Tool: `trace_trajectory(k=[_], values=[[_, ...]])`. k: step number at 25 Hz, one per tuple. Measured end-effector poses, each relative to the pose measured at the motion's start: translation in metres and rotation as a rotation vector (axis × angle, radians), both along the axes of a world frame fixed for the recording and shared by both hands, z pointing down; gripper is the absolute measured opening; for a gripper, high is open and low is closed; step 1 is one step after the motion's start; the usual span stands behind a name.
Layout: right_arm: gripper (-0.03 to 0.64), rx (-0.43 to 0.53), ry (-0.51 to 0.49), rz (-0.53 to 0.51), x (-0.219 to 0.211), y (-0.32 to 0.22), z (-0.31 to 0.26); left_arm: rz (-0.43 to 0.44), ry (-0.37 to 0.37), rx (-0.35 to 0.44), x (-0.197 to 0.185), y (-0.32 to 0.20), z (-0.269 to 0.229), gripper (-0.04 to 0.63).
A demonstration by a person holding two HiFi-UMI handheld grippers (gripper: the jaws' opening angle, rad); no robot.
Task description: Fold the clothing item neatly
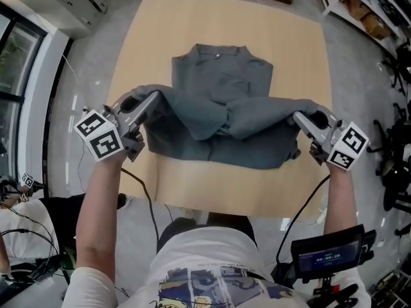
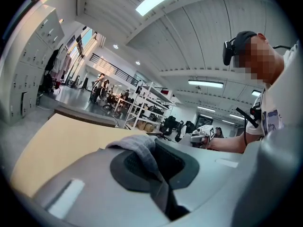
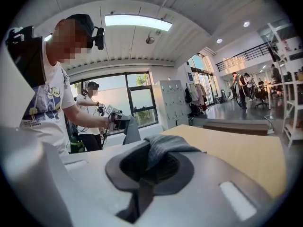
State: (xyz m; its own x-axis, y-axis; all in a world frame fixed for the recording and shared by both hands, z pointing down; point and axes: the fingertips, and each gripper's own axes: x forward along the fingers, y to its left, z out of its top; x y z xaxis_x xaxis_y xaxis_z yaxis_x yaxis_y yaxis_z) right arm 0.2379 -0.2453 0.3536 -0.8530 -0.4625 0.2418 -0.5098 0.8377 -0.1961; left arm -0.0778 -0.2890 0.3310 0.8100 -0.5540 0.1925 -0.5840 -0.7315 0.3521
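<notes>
The person is working a grey shirt (image 1: 221, 76) spread flat mid-table (image 1: 192, 191). Its collar is pointing to the table's far edge, so its long axis is running from near edge to far edge.

Both sets of jaws are clamping shut on shirt fabric. The L gripper (image 1: 151, 101) is pinching a bunch toward the table's left edge, and the R gripper (image 1: 300, 117) a bunch toward its right edge. Each gripper view is showing grey cloth nipped between the pads. It's unclear whether these are sleeve ends or hem corners.

The held cloth is hanging in two flaps that meet over the shirt's near half. The grippers are sitting level w/ each other across the table, neither nearer the collar. The collar end is lying beyond the fingertips, toward the far edge, so the fold prob. depends on both hands travelling evenly along the long axis.

No container is showing on the table. Shelving (image 1: 359, 5) past the far-right corner is holding boxes, contents too small to read.
</notes>
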Motion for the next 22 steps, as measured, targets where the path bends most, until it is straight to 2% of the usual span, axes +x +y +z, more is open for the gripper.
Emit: trace_trajectory(k=[3, 6, 10, 15, 18, 22], values=[[0.012, 0.008, 0.012, 0.006, 0.004, -0.008, 0.003, -0.014, -0.007, 0.011, 0.002, -0.007, 0.003, 0.018], [0.012, -0.006, 0.014, 0.026, 0.011, -0.023, 0.014, -0.038, -0.026, -0.017, 0.003, -0.019, 0.014, 0.018], [0.012, -0.036, 0.0, 0.084, 0.021, -0.079, 0.028, -0.054, -0.038, -0.028, 0.0, -0.074, 0.028, 0.018], [0.012, -0.103, 0.009, 0.139, 0.034, -0.114, 0.076, -0.106, -0.072, -0.088, -0.005, -0.116, 0.078, 0.018], [0.012, -0.14, 0.05, 0.173, 0.04, -0.122, 0.105, -0.148, -0.11, -0.125, -0.01, -0.129, 0.105, 0.02], [0.014, -0.209, 0.088, 0.24, 0.047, -0.13, 0.138, -0.183, -0.196, -0.18, -0.014, -0.139, 0.139, 0.033]])
